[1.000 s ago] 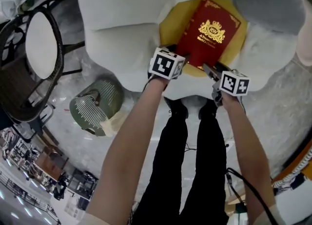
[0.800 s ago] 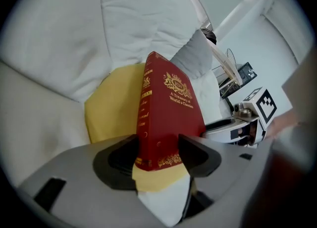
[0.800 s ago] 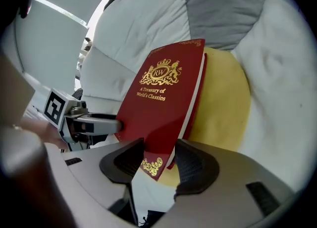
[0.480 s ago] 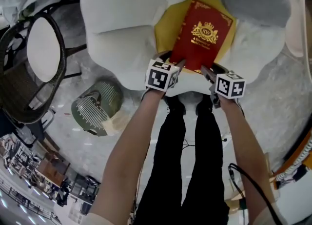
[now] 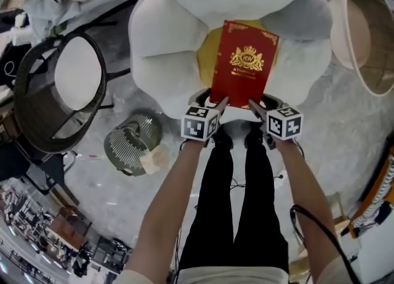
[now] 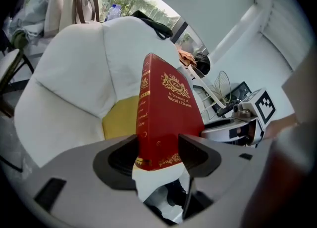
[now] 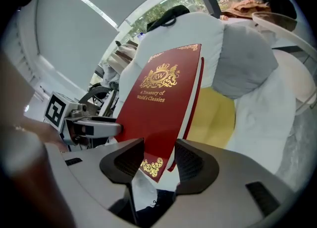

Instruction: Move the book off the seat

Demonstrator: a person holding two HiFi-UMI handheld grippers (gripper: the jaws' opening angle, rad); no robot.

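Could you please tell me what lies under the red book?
A round yellow seat cushion shows beneath the red hardcover book, ringed by white petal-shaped padding. The book hides the cushion's middle.

Red hardback book (image 5: 243, 64), gold crest and gold corner scrollwork on the cover, title in gold beneath the crest. Closed, cover up, spine on the left. Tilted steeply, far end raised over the yellow centre cushion (image 5: 207, 61) of the seat (image 5: 166, 36), near end out at the seat's front edge. Pinched at both near corners: spine corner in the left gripper (image 5: 220, 102), open-edge corner in the right gripper (image 5: 255, 105). Seat itself a puffy white flower shape, fat petals ringing that yellow middle, one greyer petal at the right.
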